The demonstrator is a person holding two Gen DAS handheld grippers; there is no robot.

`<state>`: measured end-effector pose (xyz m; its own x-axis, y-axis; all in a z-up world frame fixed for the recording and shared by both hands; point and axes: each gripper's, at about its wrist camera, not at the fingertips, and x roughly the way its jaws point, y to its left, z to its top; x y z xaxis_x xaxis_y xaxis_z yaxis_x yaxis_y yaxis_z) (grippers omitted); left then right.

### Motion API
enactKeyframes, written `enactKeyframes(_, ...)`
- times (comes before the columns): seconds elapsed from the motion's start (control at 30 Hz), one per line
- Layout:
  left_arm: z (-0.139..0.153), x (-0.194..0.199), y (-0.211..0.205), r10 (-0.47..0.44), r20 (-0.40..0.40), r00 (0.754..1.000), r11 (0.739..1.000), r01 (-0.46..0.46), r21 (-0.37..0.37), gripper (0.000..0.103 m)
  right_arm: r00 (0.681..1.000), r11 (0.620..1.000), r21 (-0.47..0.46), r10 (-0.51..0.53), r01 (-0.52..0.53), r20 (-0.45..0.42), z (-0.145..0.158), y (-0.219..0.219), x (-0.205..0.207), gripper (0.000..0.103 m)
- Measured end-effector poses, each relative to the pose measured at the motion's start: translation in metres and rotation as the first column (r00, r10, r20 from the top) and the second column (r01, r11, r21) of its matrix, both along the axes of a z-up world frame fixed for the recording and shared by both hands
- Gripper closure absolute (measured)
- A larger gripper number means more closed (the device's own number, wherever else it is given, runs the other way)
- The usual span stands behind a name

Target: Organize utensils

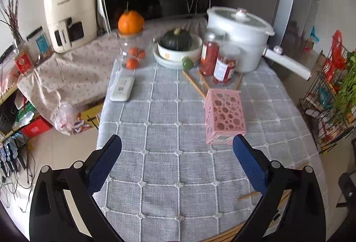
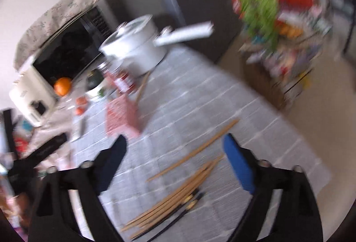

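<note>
A pink perforated utensil holder (image 1: 224, 116) lies on its side on the grey checked tablecloth (image 1: 169, 108); it also shows blurred in the right wrist view (image 2: 121, 117). My left gripper (image 1: 176, 142) is open and empty, just in front and left of the holder. Loose wooden chopsticks (image 1: 193, 83) lie behind the holder. In the right wrist view a bundle of wooden and black chopsticks (image 2: 175, 195) lies on the cloth between the fingers, with one single chopstick (image 2: 195, 149) beyond. My right gripper (image 2: 174, 142) is open and empty above them.
A white pot with handle (image 1: 240, 35), two red jars (image 1: 217, 59), a bowl with a dark squash (image 1: 178, 46), a glass jar of oranges (image 1: 132, 51) and a white remote (image 1: 122, 88) stand at the back. A wire rack with greens (image 1: 331, 95) is right of the table.
</note>
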<state>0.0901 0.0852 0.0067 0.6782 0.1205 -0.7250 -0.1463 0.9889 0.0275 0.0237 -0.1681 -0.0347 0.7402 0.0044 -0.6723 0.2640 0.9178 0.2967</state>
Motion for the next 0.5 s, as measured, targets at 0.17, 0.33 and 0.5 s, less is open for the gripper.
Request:
enactKeyframes(0.17,0.016,-0.028,0.0,0.009,0.077,0.997,1.0,-0.008,-0.005,0.009,0.998,0.998,0.047,0.032,-0.029,-0.06,-0.009,0.002,-0.008,0.01)
enactKeyframes(0.33,0.021,-0.04,0.0,0.008,0.105,0.994,1.0,-0.009,0.009,0.023,0.997,0.997,0.061,0.043,-0.039,-0.067,-0.009,0.011,-0.017,0.01)
enactKeyframes(0.5,0.034,-0.051,-0.003,-0.005,0.158,0.987,1.0,0.001,0.027,0.007,1.0,0.999,-0.01,0.032,-0.032,0.0,0.005,0.026,-0.027,0.01)
